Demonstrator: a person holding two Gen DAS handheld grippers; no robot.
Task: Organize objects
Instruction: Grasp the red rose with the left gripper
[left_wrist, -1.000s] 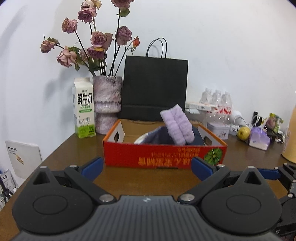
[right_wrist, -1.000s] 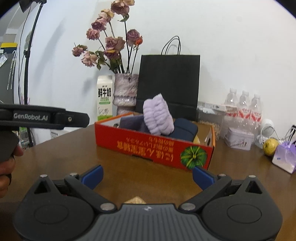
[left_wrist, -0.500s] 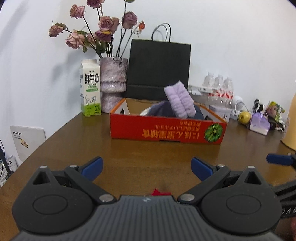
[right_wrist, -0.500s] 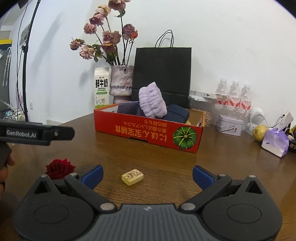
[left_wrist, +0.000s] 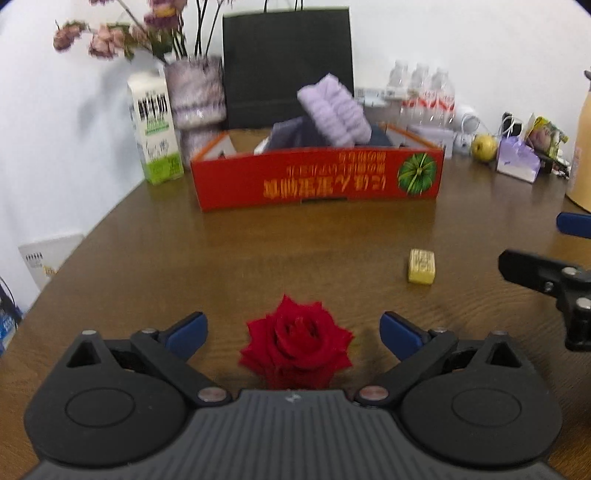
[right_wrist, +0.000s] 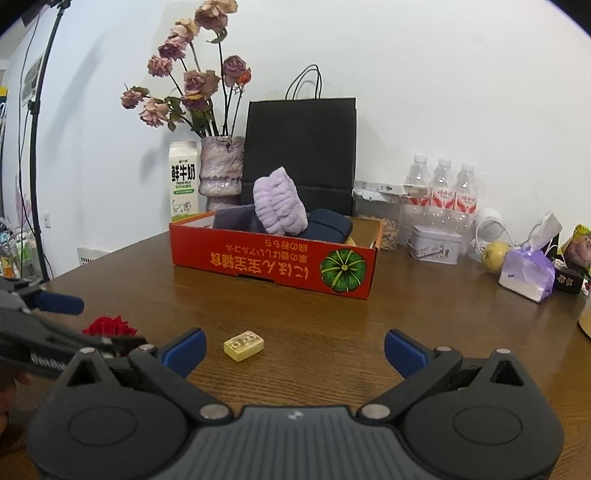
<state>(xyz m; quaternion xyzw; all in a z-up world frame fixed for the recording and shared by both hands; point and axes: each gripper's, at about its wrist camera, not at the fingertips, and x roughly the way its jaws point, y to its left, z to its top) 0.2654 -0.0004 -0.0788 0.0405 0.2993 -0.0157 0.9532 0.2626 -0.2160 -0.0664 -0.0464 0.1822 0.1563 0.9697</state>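
Red rose head (left_wrist: 295, 334) sat between left tool (left_wrist: 293, 332), jaws wide, just closing; yellow block (left_wrist: 422, 266) beside it unboxed; right tool (right_wrist: 294, 352) wide, empty.

Red rose head (left_wrist: 295, 338) and yellow tile (left_wrist: 422, 265) lie on table.

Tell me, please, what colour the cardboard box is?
Red, clearest in the right wrist view: cardboard box.

Rose (left_wrist: 295, 338) sits low centre on the table (left_wrist: 258, 243), small block (left_wrist: 422, 266) to its right, box (left_wrist: 317, 179) behind at frame centre, carton (left_wrist: 155, 129) and vase (left_wrist: 195, 96) upper left, bag (left_wrist: 286, 62) behind the box.
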